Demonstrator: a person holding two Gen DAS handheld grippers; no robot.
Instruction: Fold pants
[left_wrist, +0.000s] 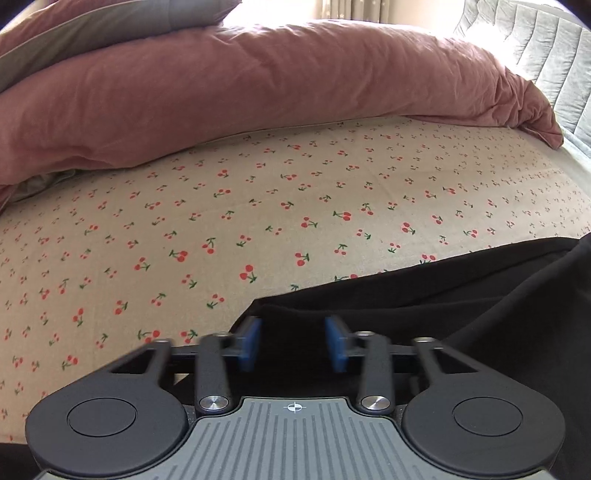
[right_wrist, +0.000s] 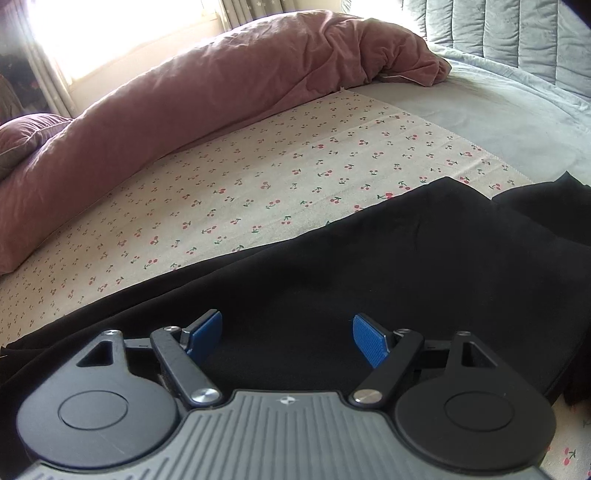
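Observation:
Black pants lie spread flat on a cherry-print sheet. In the left wrist view one end of the pants reaches in from the right. My left gripper is open, its blue pads on either side of the pants' corner edge, with black cloth between them. My right gripper is open wide and hovers over the middle of the pants, with nothing held between its blue pads.
A bunched pink duvet lies along the far side of the cherry-print sheet; it also shows in the right wrist view. A grey quilted headboard and grey bedding lie at the right.

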